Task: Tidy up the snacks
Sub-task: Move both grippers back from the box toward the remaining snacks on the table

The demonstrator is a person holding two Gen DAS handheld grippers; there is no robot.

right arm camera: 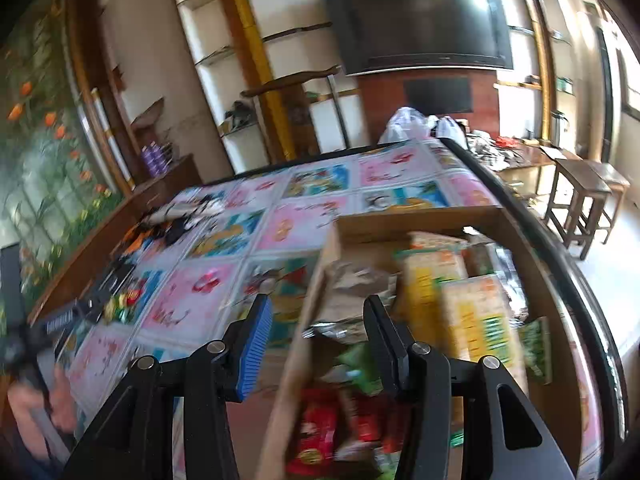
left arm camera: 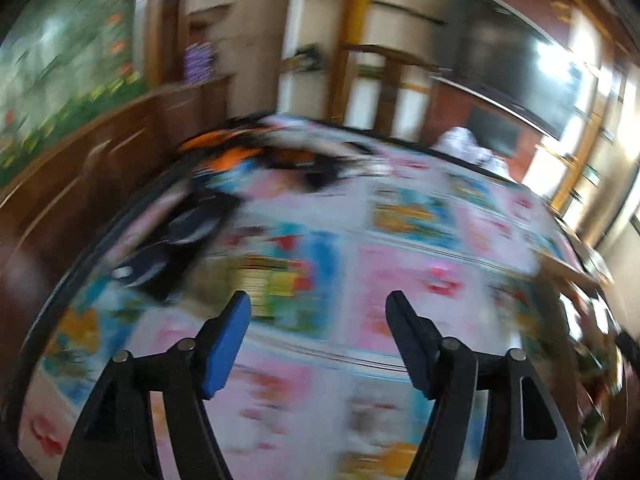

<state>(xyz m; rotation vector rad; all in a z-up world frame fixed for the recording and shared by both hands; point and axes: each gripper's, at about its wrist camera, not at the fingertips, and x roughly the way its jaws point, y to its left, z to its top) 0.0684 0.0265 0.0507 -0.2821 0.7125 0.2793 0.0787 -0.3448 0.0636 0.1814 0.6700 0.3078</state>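
Left gripper (left arm camera: pixel 318 300): jaws apart w/ nothing between them, blue pads facing each other over a bare patch of the patterned tablecloth (left arm camera: pixel 400 264). This view is heavily motion-blurred. Beyond the jaws, upper left on the cloth, sits a dark jumble w/ orange bits (left arm camera: pixel 256 156); can't tell what the items are. Far right edge shows a sliver of cardboard (left arm camera: pixel 568 268).

Right gripper (right arm camera: pixel 316 308): jaws released, holding nothing. They straddle the left wall of a cardboard box (right arm camera: pixel 308 308) from above; the left pad is over the tablecloth (right arm camera: pixel 188 304), the right finger is over the box interior. Pads don't appear to press the wall.

The snacks are inside the box: red packets (right arm camera: pixel 320 432) nearest the camera, a green packet (right arm camera: pixel 360 364) just beyond, crinkled silver wrappers (right arm camera: pixel 352 284) mid-box, yellow-and-green cartons (right arm camera: pixel 452 300) standing along the right side.

Outside the box, a few small wrapped candies (right arm camera: pixel 120 306) lie on the cloth to the left, near dark clutter (right arm camera: pixel 172 228) along the table's far-left side. At the lower left edge, a hand (right arm camera: pixel 40 408) grips the other tool's handle.

Background: wall-mounted TV (right arm camera: pixel 416 20), white shelving (right arm camera: pixel 240 64), wooden stools (right arm camera: pixel 584 200) at right.
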